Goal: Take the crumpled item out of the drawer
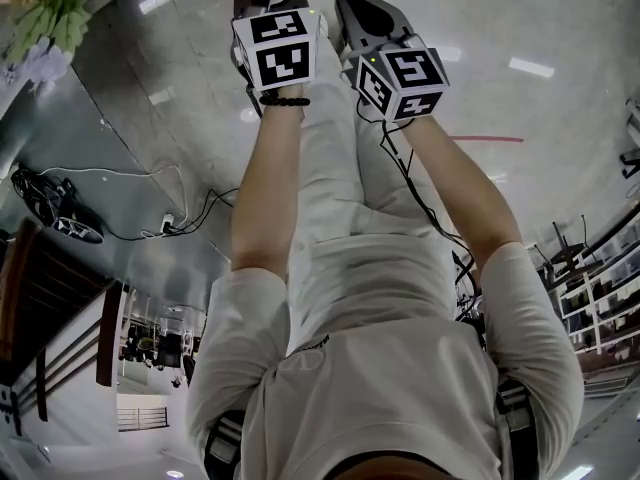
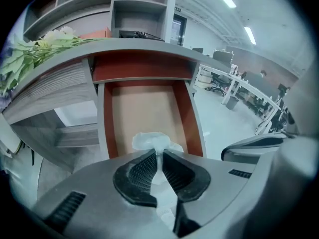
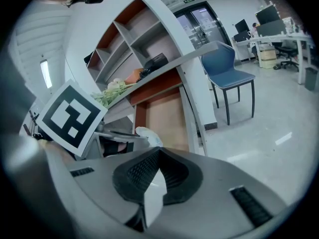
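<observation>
Removal: crumpled item [image 2: 155, 142] is being pinched in the left gripper [image 2: 160, 158] fingers [image 2: 139, 176].
Lifting clear of the drawer [image 2: 144, 108] is being awaited; right gripper [image 3: 157, 156] closed, empty.

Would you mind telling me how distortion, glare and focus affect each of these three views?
Head view: ceiling lights glare off the glossy grey floor. Left gripper view: fisheye bends the grey shelf unit and blackens the corners; the crumpled white item, pinched in the left gripper, is sharp. Right gripper view: same bending and dark corners; the blue chair leans.
</observation>
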A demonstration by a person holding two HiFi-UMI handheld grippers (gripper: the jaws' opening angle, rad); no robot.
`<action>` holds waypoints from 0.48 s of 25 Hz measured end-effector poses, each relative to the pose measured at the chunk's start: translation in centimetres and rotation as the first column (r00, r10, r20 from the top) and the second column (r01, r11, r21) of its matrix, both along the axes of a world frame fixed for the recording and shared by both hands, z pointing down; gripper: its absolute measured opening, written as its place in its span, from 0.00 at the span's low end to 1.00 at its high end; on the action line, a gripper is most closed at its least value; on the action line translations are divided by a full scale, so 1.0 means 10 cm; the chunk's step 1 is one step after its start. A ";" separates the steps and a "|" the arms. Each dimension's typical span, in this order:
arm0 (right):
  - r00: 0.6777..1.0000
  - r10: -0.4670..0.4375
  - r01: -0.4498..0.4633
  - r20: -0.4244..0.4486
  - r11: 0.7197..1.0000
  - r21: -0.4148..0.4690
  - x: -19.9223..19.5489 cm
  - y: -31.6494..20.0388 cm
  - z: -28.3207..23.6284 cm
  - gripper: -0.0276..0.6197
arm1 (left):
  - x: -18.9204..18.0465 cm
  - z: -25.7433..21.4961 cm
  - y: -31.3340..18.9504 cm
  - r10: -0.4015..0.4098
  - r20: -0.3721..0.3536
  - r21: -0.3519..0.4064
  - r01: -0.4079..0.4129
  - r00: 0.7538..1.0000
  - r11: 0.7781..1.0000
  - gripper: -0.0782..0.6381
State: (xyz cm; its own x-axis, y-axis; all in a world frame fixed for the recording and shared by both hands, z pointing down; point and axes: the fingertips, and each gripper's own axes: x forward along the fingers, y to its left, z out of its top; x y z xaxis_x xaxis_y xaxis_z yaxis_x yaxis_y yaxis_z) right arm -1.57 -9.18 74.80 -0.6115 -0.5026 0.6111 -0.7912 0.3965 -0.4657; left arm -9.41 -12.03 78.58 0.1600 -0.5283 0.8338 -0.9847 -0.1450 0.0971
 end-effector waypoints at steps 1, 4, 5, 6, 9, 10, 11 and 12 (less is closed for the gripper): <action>1.000 -0.002 0.002 0.000 1.000 0.002 0.00 0.00 -0.03 0.05 | -0.01 -0.03 0.01 -0.003 0.000 0.001 0.003 1.000 1.000 0.16; 1.000 -0.005 0.005 0.002 1.000 0.013 -0.02 -0.02 -0.14 0.05 | -0.03 -0.11 0.02 -0.013 -0.005 0.006 0.013 1.000 1.000 0.16; 1.000 -0.008 0.008 0.002 1.000 0.017 -0.04 -0.03 -0.18 0.05 | -0.03 -0.15 0.02 -0.017 -0.008 0.007 0.018 1.000 1.000 0.16; 1.000 -0.013 0.013 0.002 1.000 0.021 -0.05 -0.04 -0.21 0.05 | -0.03 -0.18 0.02 -0.022 -0.012 0.010 0.022 1.000 1.000 0.16; 1.000 -0.029 0.029 0.003 0.999 0.037 -0.11 -0.08 -0.31 0.05 | -0.04 -0.29 0.01 -0.026 -0.015 0.021 0.027 1.000 0.999 0.16; 1.000 -0.031 0.031 0.003 0.999 0.042 -0.11 -0.11 -0.35 0.05 | -0.04 -0.32 -0.01 -0.026 -0.015 0.026 0.026 1.000 0.999 0.16; 0.999 -0.032 0.032 0.003 0.998 0.048 -0.11 -0.12 -0.39 0.05 | -0.04 -0.36 -0.01 -0.026 -0.015 0.030 0.027 1.000 0.999 0.16; 0.999 -0.032 0.032 0.003 0.998 0.053 -0.11 -0.14 -0.44 0.05 | -0.05 -0.41 -0.02 -0.028 -0.016 0.034 0.029 0.999 0.999 0.16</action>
State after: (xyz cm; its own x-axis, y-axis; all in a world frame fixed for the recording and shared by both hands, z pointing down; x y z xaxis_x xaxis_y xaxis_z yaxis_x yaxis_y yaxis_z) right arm -2.64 -10.57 70.36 -0.6300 -0.5142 0.5820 -0.7761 0.4453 -0.4466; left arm -9.88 -12.21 74.45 0.1571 -0.5613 0.8126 -0.9869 -0.1206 0.1074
